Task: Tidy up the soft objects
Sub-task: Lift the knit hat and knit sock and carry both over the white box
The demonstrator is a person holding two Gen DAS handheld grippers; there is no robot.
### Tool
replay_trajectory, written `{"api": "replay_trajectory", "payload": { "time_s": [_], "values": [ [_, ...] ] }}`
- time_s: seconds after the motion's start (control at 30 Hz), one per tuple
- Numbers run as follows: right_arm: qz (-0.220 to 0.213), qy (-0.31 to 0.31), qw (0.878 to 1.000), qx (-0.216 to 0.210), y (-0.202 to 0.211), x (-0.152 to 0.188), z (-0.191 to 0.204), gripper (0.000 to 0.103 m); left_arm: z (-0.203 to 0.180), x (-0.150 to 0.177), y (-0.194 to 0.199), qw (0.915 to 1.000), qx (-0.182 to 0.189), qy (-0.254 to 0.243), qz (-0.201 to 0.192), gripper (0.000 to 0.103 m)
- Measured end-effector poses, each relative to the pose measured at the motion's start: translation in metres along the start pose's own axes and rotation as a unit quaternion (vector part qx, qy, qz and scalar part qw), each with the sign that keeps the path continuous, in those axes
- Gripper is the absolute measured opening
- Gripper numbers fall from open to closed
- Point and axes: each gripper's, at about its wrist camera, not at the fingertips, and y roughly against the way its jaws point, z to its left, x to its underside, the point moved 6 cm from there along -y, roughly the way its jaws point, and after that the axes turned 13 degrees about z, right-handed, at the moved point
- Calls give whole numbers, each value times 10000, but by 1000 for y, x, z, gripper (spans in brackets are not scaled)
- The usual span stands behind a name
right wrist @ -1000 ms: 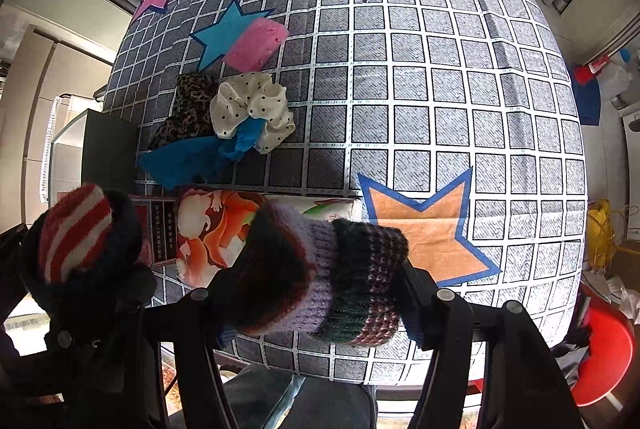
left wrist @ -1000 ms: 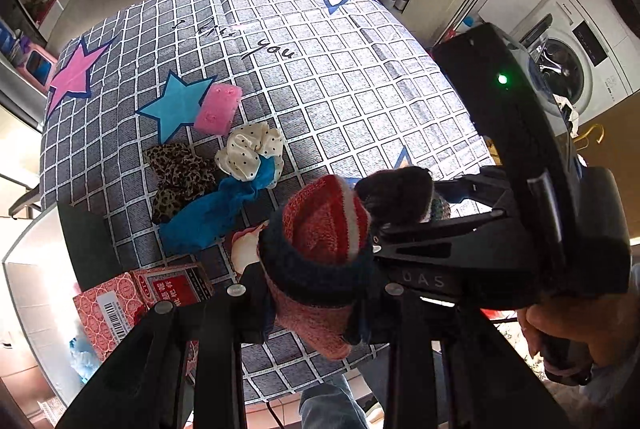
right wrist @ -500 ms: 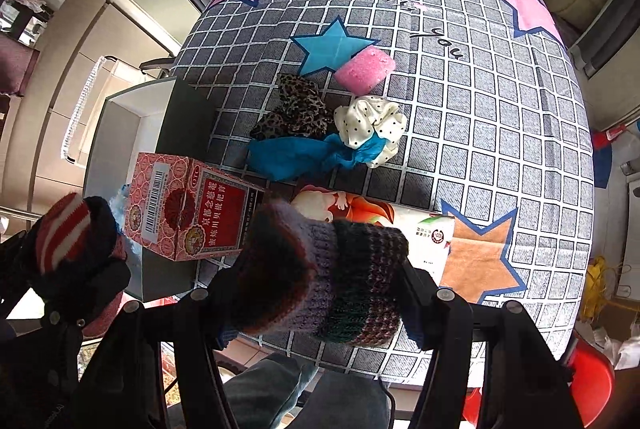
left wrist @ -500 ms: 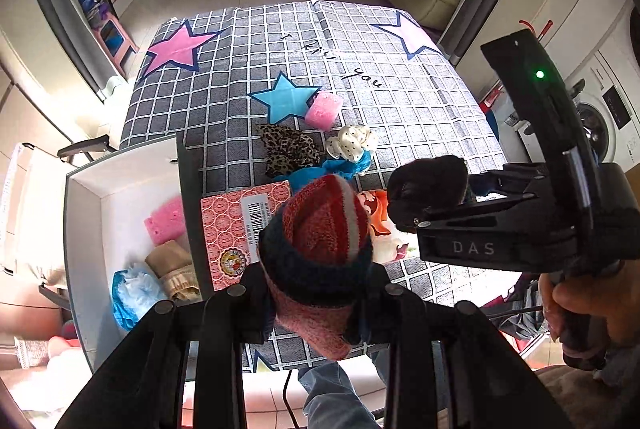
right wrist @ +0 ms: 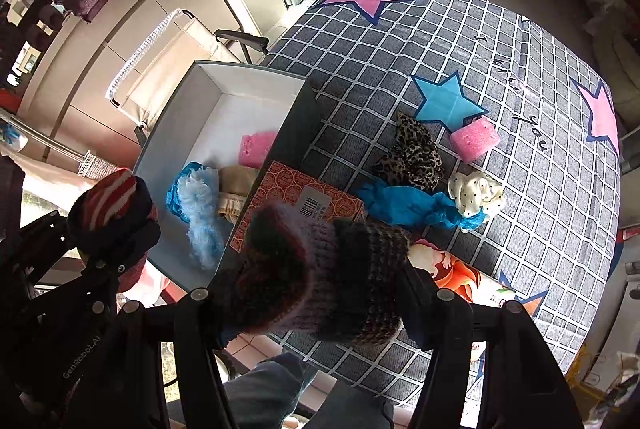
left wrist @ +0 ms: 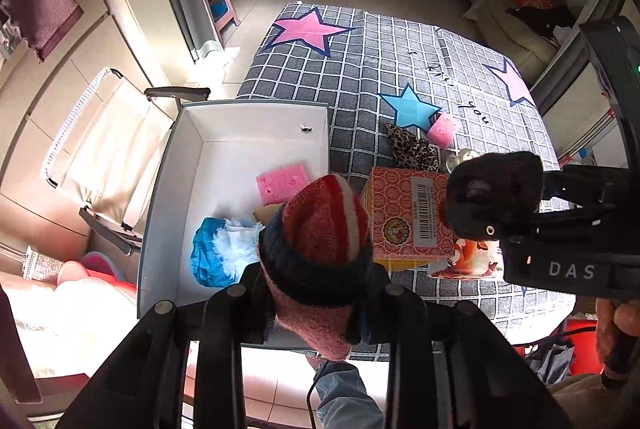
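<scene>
Left-wrist view first: I have the left gripper (left wrist: 316, 293) clamped tight on a rolled striped sock (left wrist: 320, 229), red, white and navy with a pink cuff, held above the near right corner of the white box (left wrist: 224, 117). That box sits at the table's left edge, already holding a pink sponge (left wrist: 282, 183), a blue fluffy cloth (left wrist: 224, 249) and something tan, so I judge it the drop spot. Right of it lies an orange carton (left wrist: 408, 217). My right gripper (right wrist: 320, 293) holds a bulkier dark knitted sock (right wrist: 320, 269), purple and brown, over the table's near edge. Further right, a leopard cloth (right wrist: 412, 153), blue cloth (right wrist: 400, 207) and dotted scrunchie (right wrist: 476, 195) wait unsorted.
</scene>
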Motion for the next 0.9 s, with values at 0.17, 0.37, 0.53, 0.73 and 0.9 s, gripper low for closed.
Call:
{"api": "replay_trajectory", "payload": {
  "time_s": [0.17,0.37,0.53,0.73,0.9],
  "values": [
    [-1,327,9995,1,2,-14,23,64,21,2,-4,9993,-74,360,8,33],
    [-1,603,9982,-22,4,-26,45,64,33,2,-4,9985,-162,526,-78,33],
    [44,758,9971,-8,2,-33,56,64,38,2,-7,9981,-158,587,-49,33],
    [55,878,9961,35,2,-43,67,64,45,2,-13,9976,-106,688,43,33],
    [69,911,9958,7,1,-51,73,64,46,2,-17,9976,-82,675,104,33]
  ]
}}
